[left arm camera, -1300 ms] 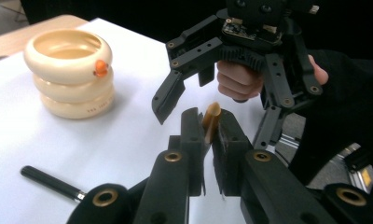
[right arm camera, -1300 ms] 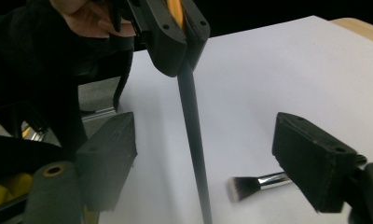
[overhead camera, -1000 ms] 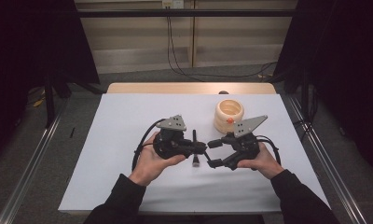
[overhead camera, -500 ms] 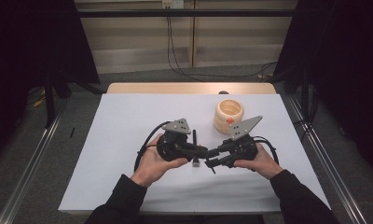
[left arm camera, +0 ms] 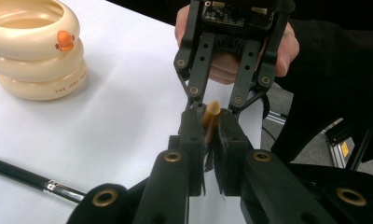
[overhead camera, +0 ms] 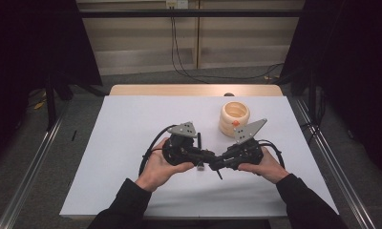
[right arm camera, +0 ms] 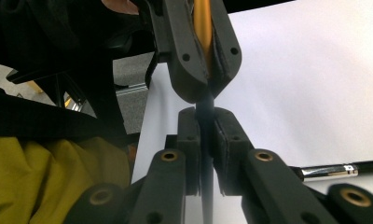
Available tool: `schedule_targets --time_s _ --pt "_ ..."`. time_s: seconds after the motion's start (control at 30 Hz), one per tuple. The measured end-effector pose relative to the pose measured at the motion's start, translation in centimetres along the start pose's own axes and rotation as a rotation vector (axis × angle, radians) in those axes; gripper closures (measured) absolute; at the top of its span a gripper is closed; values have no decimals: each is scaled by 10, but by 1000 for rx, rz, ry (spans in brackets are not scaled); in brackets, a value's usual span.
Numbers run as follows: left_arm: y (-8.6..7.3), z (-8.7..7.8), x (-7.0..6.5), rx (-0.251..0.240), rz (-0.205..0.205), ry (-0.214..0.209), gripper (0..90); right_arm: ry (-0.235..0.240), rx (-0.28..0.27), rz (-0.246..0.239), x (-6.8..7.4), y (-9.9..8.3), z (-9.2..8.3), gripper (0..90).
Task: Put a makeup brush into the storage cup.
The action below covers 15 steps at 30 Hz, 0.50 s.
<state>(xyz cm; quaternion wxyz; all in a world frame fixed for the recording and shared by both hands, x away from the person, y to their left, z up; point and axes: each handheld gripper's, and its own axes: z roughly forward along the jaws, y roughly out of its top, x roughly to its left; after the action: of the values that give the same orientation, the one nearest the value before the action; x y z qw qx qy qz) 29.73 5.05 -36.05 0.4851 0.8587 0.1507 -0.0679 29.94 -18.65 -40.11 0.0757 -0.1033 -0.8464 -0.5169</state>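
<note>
Over the white table my two grippers meet tip to tip. My left gripper is shut on the tan part of a thin stick. Facing it, my right gripper has just been closing, and its pads now press on the dark part of the same stick. The stick's dark end pokes out below the right jaws. From the right gripper view the left gripper hangs just above, with the tan stick between its jaws.
A cream stack of rings with an orange duck bill stands behind the right hand. A black pen with a silver band lies on the table under the grippers. Metal rails flank the table.
The right gripper's jaws have closed from wide apart onto the dark part of the stick. Both hands have stayed where they were.
</note>
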Motion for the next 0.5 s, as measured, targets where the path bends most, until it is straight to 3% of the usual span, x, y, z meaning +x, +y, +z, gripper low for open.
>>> schedule_targets --time_s 0.5 --pt "-1 -1 2 -37 -13 -12 836 -19 -14 -32 2 1 -1 841"
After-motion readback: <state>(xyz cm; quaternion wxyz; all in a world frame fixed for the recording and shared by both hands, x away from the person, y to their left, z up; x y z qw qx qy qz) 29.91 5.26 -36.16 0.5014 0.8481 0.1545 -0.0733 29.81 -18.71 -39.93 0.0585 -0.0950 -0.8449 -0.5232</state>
